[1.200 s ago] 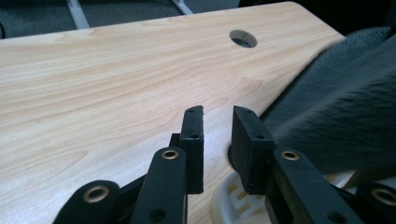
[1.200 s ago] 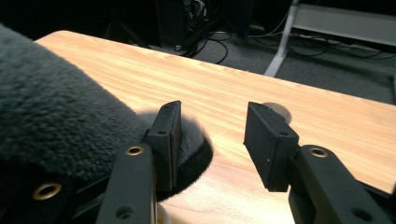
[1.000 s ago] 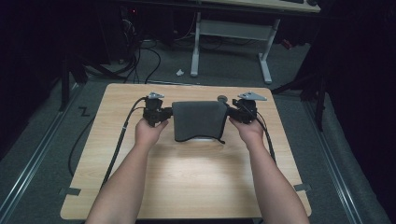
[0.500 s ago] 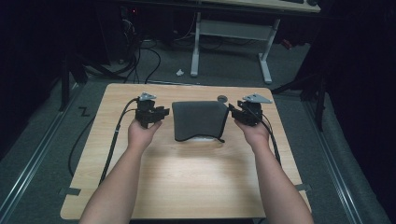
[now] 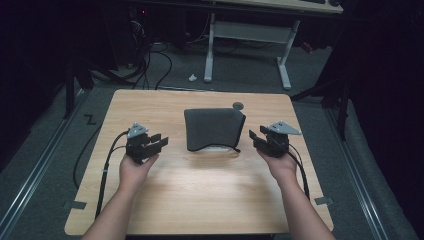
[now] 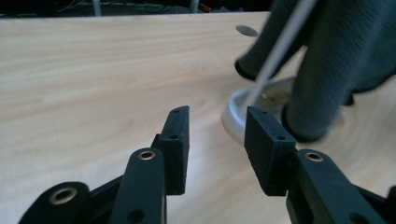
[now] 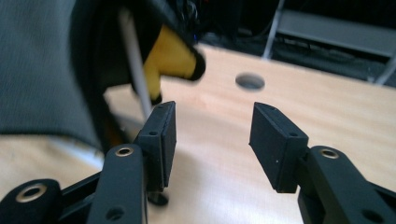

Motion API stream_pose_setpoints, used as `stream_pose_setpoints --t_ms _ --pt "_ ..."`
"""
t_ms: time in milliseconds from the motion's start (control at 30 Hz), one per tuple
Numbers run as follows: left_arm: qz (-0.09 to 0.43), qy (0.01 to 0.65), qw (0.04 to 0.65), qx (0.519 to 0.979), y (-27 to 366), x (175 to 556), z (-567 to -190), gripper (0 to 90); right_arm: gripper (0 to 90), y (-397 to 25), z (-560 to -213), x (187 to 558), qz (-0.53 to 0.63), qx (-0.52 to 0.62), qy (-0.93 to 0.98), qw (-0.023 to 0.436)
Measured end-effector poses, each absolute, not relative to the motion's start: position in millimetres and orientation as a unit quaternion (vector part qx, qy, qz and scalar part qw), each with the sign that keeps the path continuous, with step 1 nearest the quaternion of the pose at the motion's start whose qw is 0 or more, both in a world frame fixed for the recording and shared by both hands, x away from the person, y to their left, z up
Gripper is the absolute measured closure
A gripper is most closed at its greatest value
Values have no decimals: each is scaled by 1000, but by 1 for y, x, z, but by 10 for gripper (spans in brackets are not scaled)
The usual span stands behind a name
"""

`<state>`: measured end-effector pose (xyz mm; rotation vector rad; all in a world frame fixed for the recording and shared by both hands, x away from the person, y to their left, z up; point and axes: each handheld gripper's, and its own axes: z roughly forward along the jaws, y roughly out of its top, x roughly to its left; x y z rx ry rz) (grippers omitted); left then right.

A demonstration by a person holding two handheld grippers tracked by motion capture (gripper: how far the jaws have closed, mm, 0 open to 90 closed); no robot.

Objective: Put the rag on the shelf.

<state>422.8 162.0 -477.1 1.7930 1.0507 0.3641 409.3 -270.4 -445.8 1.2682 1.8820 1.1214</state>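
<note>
As the high view looks down on the pale wooden bench [image 5: 200, 195], a dark grey folded cloth [image 5: 212, 127] lies between the two tools, draped over a white dish-like rim [image 5: 215, 148] that peeks out at its near edge. The left hand-held gripper [image 5: 159, 141] sits well to the left of the cloth, its jaws apart and holding nothing, pointing toward the cloth. The right hand-held gripper [image 5: 254, 138] sits just beside the cloth's right edge, jaws likewise apart and empty. Beyond the cloth, a small round grey grommet [image 5: 238, 105] is set in the bench.

In the left gripper view, the left hand-held gripper [image 6: 217, 133] has a clear gap between its black pads, with only bare wood in it. Ahead and to the right of the jaws hangs the dark grey cloth [image 6: 336, 60], over the white rim [image 6: 233, 112], with a thin white rod [image 6: 280, 51] slanting up across it.

In the right gripper view, the right hand-held gripper [image 7: 212, 128] stands wide open and grips nothing. The cloth [image 7: 42, 60] is up and to the left of the jaws, near but apart, with a yellow lining [image 7: 170, 58] showing at its corner and a white rod [image 7: 135, 65] just beyond the left pad. The grommet [image 7: 250, 81] lies ahead between the jaws.
</note>
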Motion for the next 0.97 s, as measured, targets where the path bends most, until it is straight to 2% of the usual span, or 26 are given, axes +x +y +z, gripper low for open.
stream_pose_setpoints --t_ms 167,400,467,567,633,767,967 --pt "148 426 489 747 173 391 -484 592 506 -269 -457 377 428 460 713 310" --pt "149 407 465 772 181 344 -494 564 510 -264 -479 332 429 456 720 300" --pt "140 407 471 770 185 328 -497 552 510 -262 -486 321 431 463 720 284" --pt "154 404 475 767 193 298 -510 547 511 -260 -497 301 420 466 721 294" --pt "148 396 436 795 191 295 -516 545 512 -261 -506 290 409 467 726 296" --pt "143 397 443 791 190 299 -517 541 509 -266 -517 288 384 477 739 280" --pt "138 391 443 794 186 299 -519 538 508 -267 -515 290 389 485 730 284"
